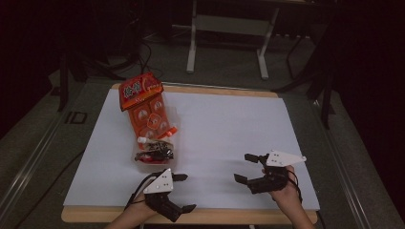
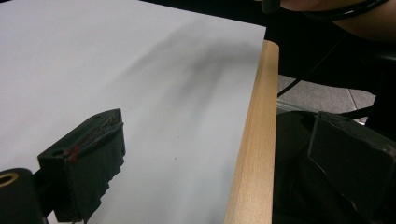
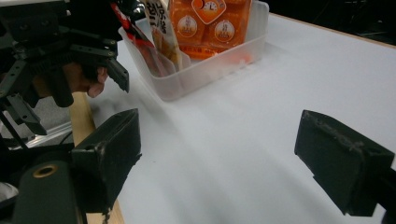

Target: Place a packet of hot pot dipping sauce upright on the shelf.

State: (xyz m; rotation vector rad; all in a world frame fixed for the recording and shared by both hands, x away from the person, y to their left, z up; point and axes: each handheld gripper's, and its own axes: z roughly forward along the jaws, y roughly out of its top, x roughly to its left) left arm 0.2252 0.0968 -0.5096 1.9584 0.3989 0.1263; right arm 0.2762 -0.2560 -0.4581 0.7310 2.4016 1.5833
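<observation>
While grippers idle, bin (image 1: 154, 162) just beyond left gripper (image 1: 183, 192).

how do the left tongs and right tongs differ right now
The left tongs sit at the table's near edge, just in front of the clear bin of snack packets; the right tongs are farther in over the white sheet, away from the bin. The left tongs point toward the right side, the right tongs toward the left. Both are open and hold nothing.

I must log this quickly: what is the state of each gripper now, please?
Left gripper: open, holding nothing, at the table's near edge.
Right gripper: open, holding nothing, above the white sheet.
</observation>
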